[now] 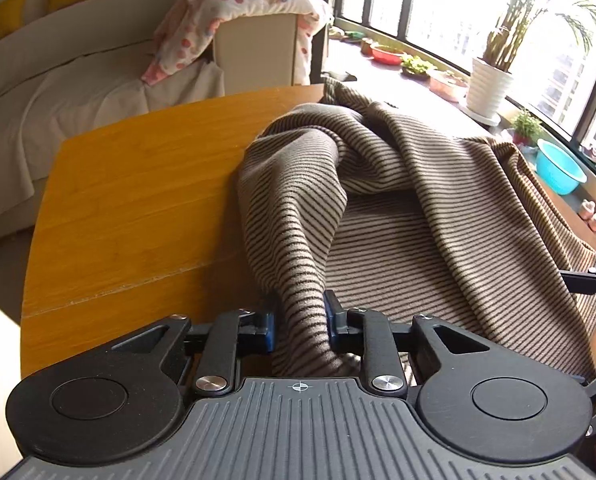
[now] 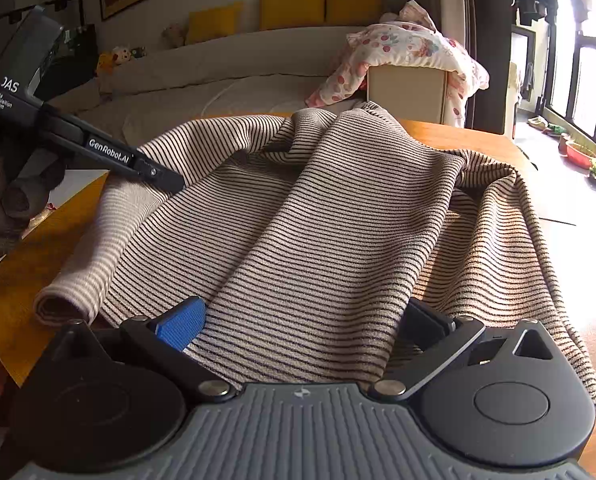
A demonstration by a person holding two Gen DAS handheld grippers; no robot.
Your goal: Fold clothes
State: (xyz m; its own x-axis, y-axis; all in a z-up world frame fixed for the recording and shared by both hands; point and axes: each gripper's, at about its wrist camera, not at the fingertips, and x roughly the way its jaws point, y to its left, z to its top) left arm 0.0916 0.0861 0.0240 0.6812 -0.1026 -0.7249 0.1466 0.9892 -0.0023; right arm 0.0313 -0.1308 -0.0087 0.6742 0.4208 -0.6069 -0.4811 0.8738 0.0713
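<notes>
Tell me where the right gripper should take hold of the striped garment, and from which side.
Grip the near hem of the striped garment, coming from the table's near edge. The cloth already lies flat between the open right gripper's fingers there.

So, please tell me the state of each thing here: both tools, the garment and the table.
Left tool: shut on a bunched fold of the striped garment.
Right tool: open, cloth lying between its fingers.
Striped garment: unfolded, rumpled, partly hanging over the table's edge.
Wooden table: partly covered by the garment.
</notes>
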